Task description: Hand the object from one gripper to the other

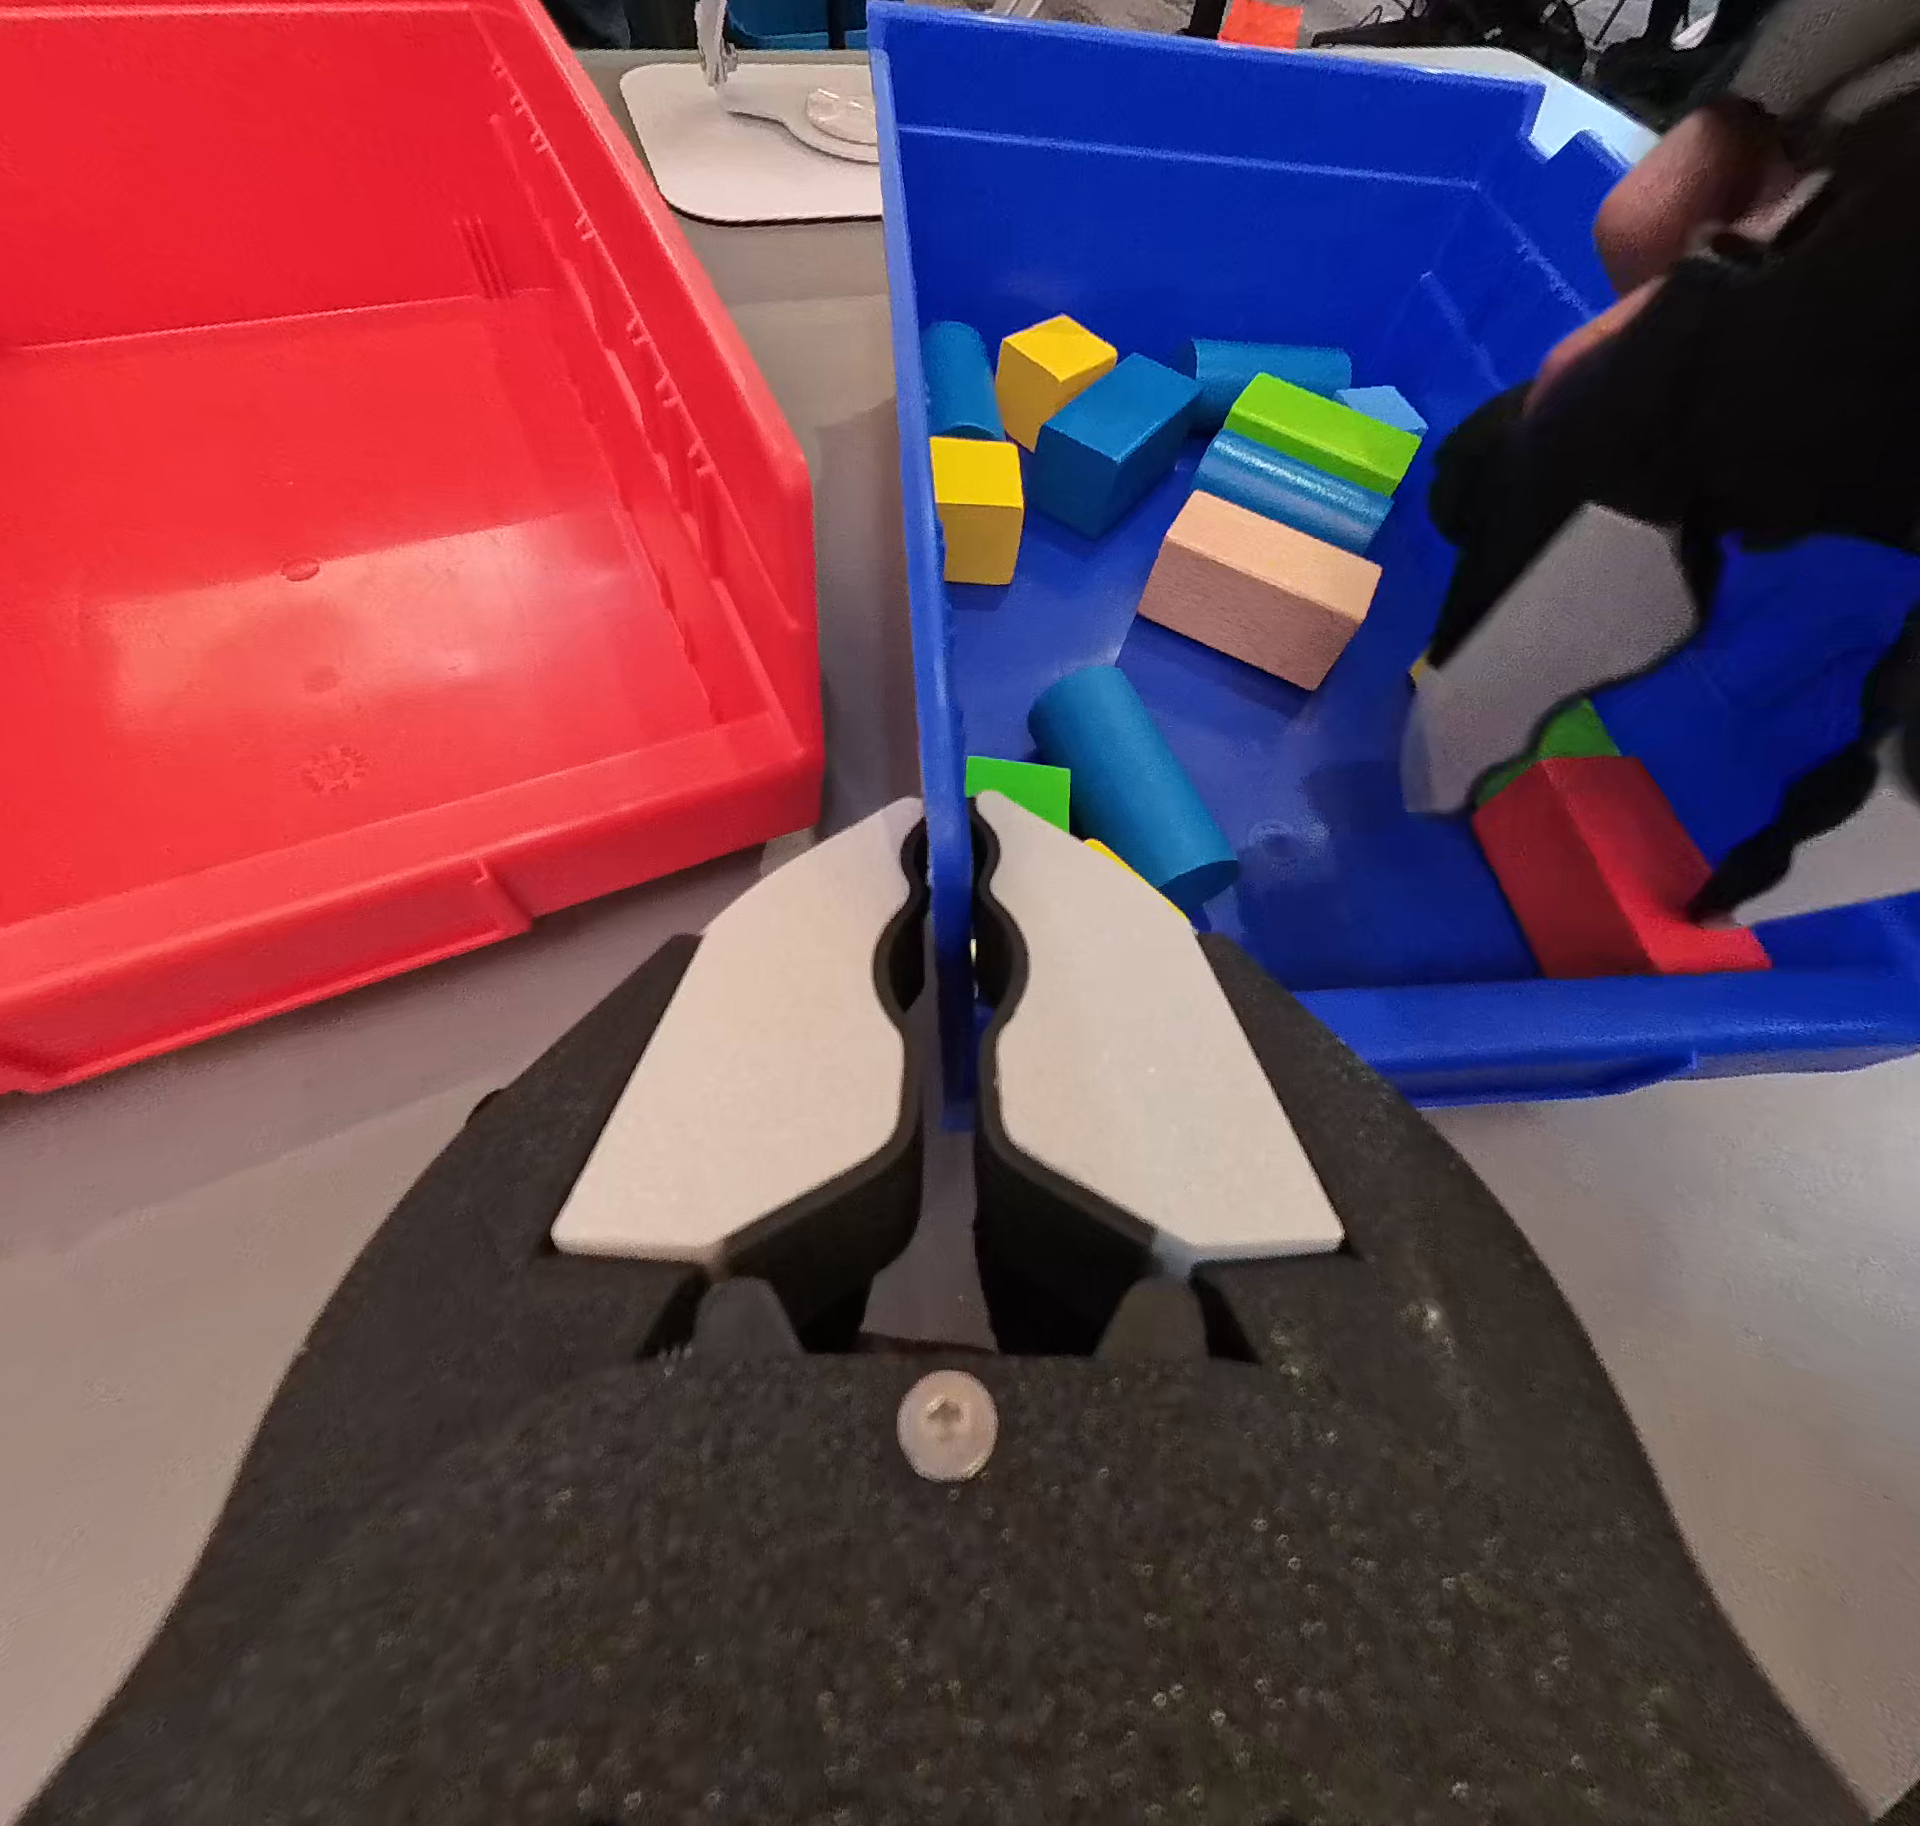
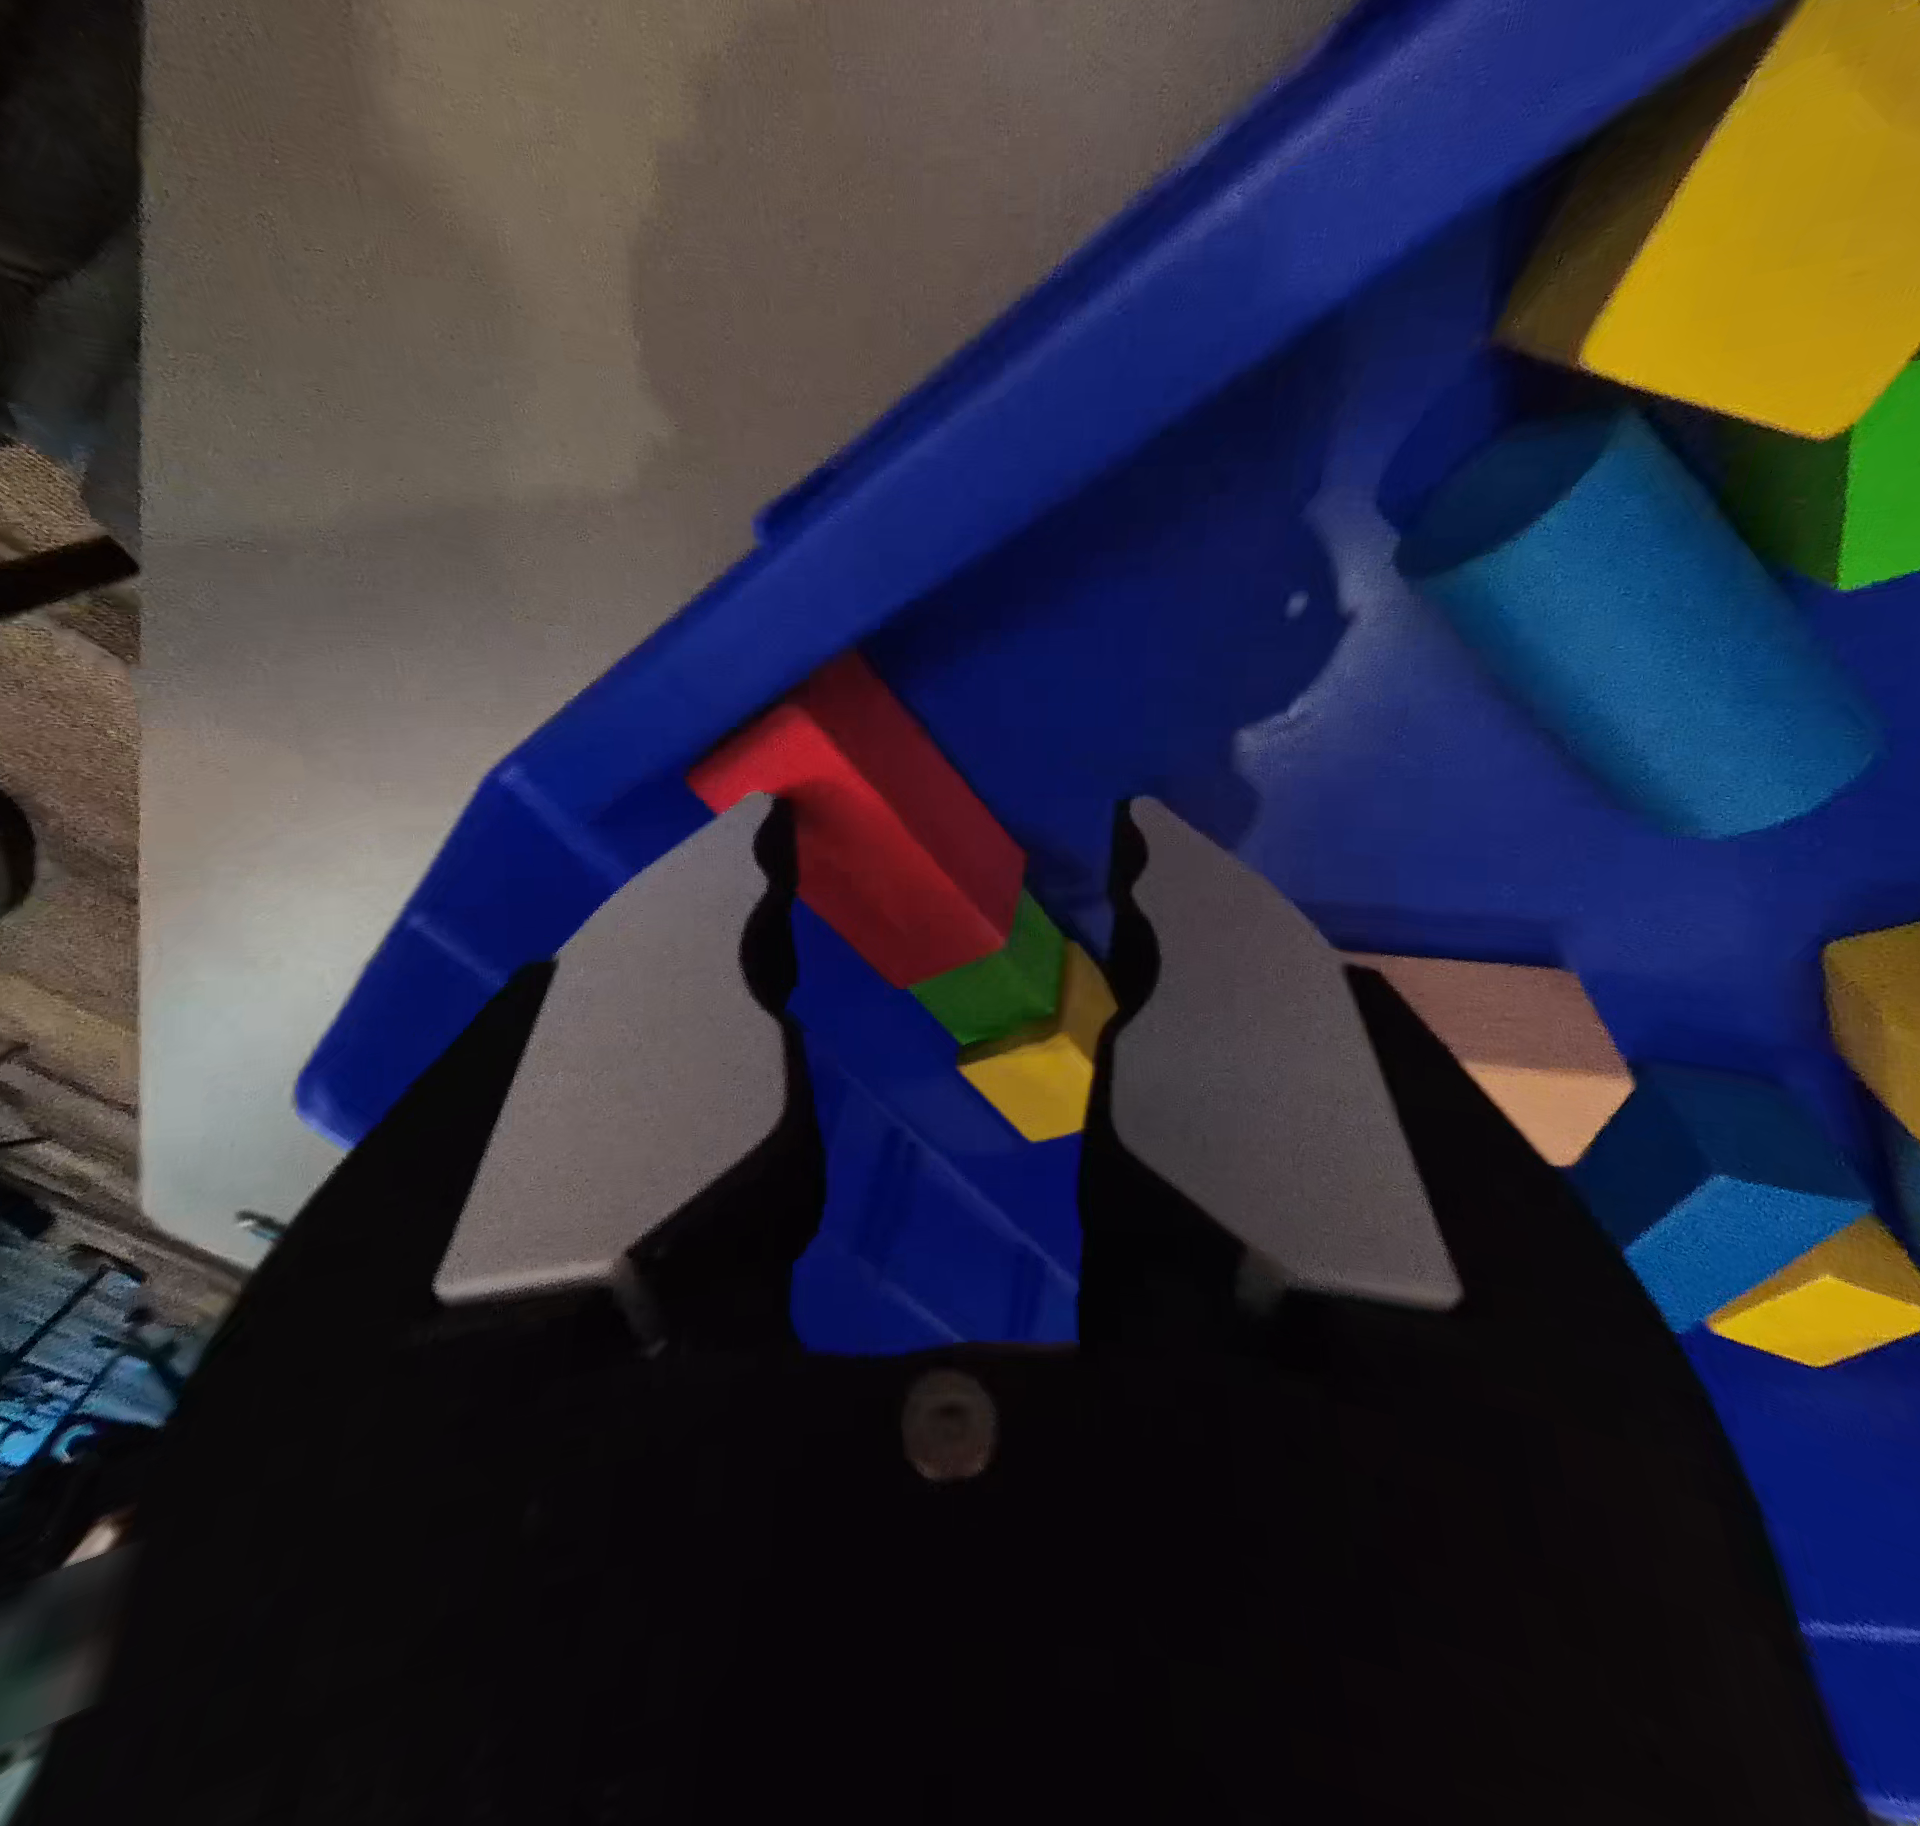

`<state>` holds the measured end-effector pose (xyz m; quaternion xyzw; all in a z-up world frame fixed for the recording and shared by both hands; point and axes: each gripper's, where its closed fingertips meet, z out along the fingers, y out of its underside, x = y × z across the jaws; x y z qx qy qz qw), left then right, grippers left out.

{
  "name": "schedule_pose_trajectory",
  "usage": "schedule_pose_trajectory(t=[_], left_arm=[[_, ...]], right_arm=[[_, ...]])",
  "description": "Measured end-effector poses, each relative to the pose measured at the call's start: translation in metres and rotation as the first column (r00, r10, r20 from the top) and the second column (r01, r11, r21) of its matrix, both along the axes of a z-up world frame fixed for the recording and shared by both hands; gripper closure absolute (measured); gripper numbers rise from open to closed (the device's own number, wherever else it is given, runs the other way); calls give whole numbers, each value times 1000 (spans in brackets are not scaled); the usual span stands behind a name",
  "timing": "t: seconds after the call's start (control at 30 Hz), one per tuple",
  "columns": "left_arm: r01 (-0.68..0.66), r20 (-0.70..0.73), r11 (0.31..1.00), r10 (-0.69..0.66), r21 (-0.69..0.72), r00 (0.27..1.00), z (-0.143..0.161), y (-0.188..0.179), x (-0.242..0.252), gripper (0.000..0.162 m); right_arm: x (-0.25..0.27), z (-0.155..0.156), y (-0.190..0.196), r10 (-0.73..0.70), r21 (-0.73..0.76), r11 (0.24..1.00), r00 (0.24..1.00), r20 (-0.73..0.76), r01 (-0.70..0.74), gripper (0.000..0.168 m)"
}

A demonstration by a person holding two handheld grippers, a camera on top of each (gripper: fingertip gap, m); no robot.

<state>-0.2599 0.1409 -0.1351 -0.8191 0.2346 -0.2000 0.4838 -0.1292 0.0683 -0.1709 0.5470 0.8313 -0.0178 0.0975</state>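
Note:
A blue bin (image 1: 1195, 218) holds several coloured wooden blocks. My left gripper (image 1: 951, 820) is shut on the bin's left wall, which runs between its fingers. A red block (image 1: 1600, 872) lies in the bin's near right corner, against a green block (image 2: 997, 987) and a yellow block (image 2: 1039, 1080). My right gripper (image 2: 951, 810) is open and reaches down into that corner of the blue bin (image 2: 1039, 426). Its fingers straddle the red block (image 2: 894, 841), and the left fingertip (image 2: 764, 820) is right at it. The right gripper also shows in the left wrist view (image 1: 1577, 784), held by a person's hand.
An empty red bin (image 1: 364, 529) stands left of the blue one on the grey table (image 1: 1662, 1361). A blue cylinder (image 1: 1132, 789) and a natural wood block (image 1: 1257, 587) lie mid-bin, with yellow, green and blue blocks behind. A white mat (image 1: 748, 155) lies at the back.

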Motion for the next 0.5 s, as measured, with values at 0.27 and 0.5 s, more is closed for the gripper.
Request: schedule_pose_trajectory(t=[0.27,0.5], left_arm=[[14,-11,1000,-14,13,1000,0,-3,4,158],[7,-10,1000,-7,5,1000,0,-3,5,158]], right_arm=[[74,16,81,-87,212,977,941,327,17,137],[45,-18,45,-32,154,988,959,280,-12,124]])
